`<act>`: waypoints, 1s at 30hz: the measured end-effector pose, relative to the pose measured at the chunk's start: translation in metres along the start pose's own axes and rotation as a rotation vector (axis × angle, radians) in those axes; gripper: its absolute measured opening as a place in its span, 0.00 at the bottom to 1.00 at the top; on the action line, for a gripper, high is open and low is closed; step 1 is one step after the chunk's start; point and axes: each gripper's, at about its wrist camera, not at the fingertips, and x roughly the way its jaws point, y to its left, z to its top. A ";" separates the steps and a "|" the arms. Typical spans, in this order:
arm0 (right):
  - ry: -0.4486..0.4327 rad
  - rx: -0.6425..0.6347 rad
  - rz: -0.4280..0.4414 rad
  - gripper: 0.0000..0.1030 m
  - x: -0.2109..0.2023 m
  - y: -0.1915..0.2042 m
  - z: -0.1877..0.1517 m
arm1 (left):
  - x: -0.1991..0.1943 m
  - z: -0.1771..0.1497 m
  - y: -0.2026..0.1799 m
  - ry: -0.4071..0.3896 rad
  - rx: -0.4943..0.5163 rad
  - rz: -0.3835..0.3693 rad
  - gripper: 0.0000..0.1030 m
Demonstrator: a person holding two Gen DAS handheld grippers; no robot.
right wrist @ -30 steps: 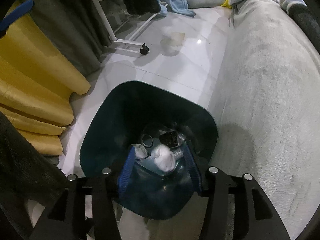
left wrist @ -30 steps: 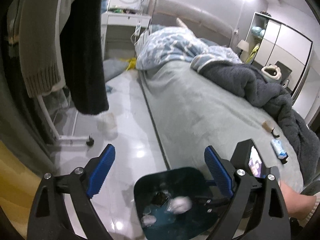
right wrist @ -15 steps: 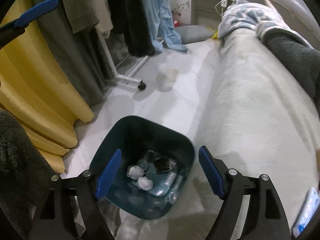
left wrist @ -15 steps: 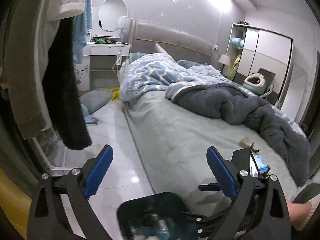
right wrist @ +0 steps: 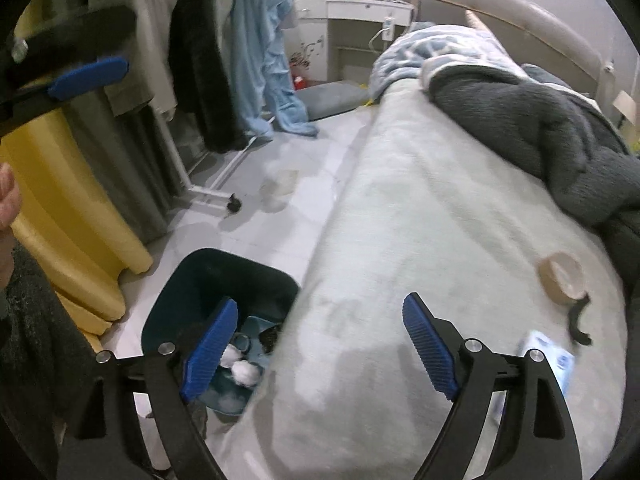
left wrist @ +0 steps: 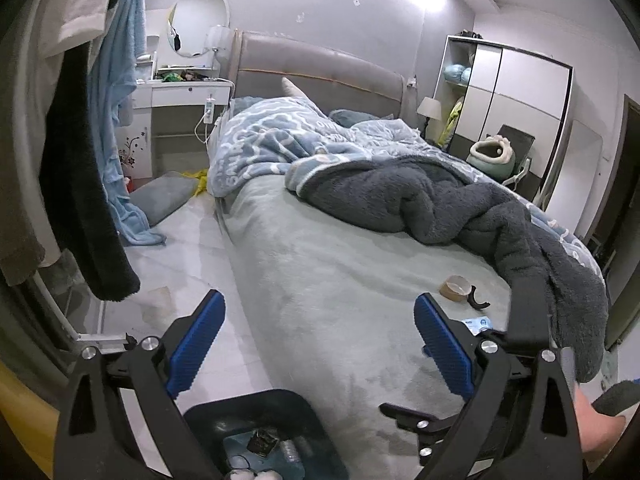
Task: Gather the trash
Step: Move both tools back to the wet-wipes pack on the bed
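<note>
A dark teal trash bin stands on the floor beside the bed and holds white tissue balls and other scraps; its rim also shows in the left wrist view. On the bed lie a brown tape roll, a black hook-shaped piece and a blue-white packet; in the left wrist view they are the roll, the piece and the packet. My left gripper is open and empty above the bed edge. My right gripper is open and empty above the bed edge, left of the packet.
A grey-green sheeted bed with a dark fleece blanket fills the right. A clothes rack with hanging garments and a yellow curtain stand left. A wheeled rack foot sits on the tiled floor. A white dresser is at the back.
Both grippers have lifted away from the bin and swung toward the bed. The right gripper has opened wide. The tape roll and packet have come into the right view.
</note>
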 end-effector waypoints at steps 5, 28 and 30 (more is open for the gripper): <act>-0.027 0.018 -0.043 0.84 -0.015 -0.018 -0.010 | 0.014 0.001 -0.016 0.025 -0.008 -0.014 0.94; -0.071 0.123 -0.120 0.87 -0.044 -0.092 -0.074 | 0.068 -0.005 -0.076 0.153 -0.071 -0.134 0.94; -0.071 0.136 -0.111 0.87 -0.045 -0.097 -0.080 | 0.073 -0.007 -0.083 0.167 -0.064 -0.142 0.94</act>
